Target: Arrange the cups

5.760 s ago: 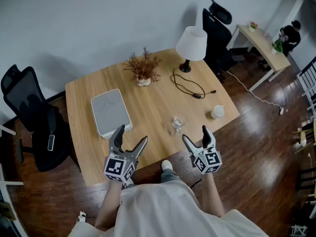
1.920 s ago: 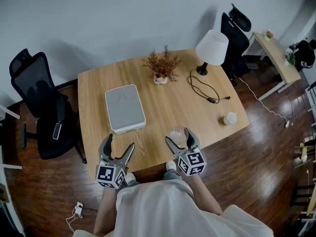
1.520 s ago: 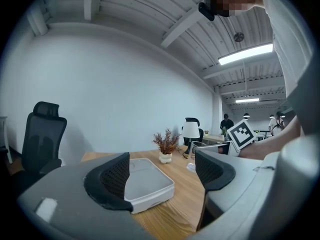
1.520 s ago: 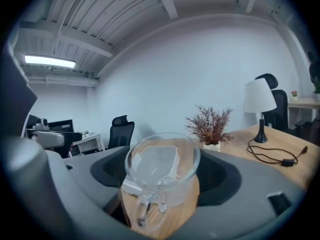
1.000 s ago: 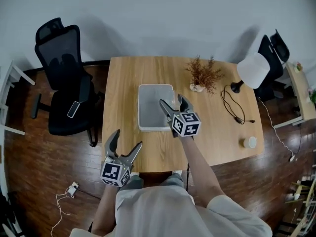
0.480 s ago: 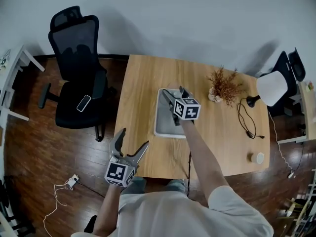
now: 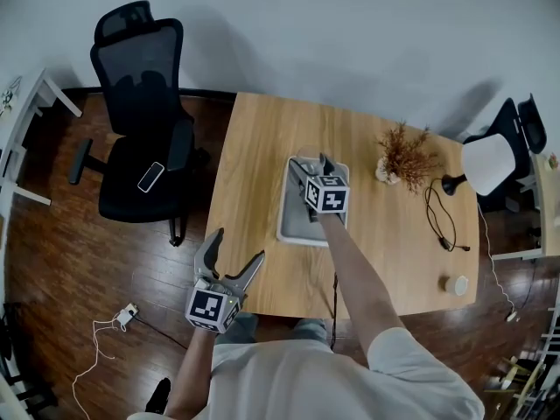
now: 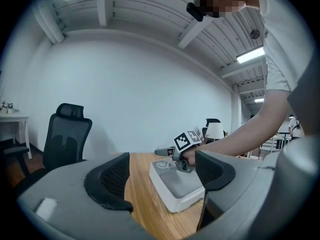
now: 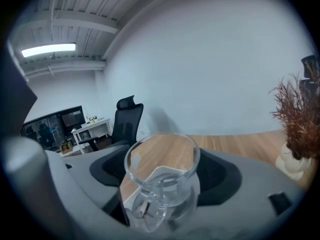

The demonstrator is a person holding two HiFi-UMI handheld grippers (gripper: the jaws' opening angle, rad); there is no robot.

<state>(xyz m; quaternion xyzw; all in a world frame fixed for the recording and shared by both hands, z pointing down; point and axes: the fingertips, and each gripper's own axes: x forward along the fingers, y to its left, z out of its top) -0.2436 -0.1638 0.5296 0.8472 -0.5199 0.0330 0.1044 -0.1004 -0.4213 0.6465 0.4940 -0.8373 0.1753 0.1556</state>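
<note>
The person is reaching the right tool (image 7: 308, 161) out over the white tray (image 7: 297, 224) in the middle of the frame. Its jaws have just been easing a shade wider but are clamping on the glass cup (image 9: 161, 184), which is sitting upright between the pads above the tray's upper end. I cannot tell whether the cup's base is touching the tray.

The left tool (image 7: 236, 248) is hanging at lower left, off the near corner of the surface (image 7: 254, 164), with its jaws spread and nothing between them.

I'd say the job is barely half done. The glass is arriving at the tray but not let go, and the white cup (image 7: 455, 283) is waiting well apart at lower right, close to the surface's near edge.

The bare wood left of the tray is giving plenty of room. To the right the dried plant (image 7: 407, 154), the cable (image 7: 442, 226) and the lamp (image 7: 488, 163) are crowding the way, so I'd expect the reach for the white cup to need care.
</note>
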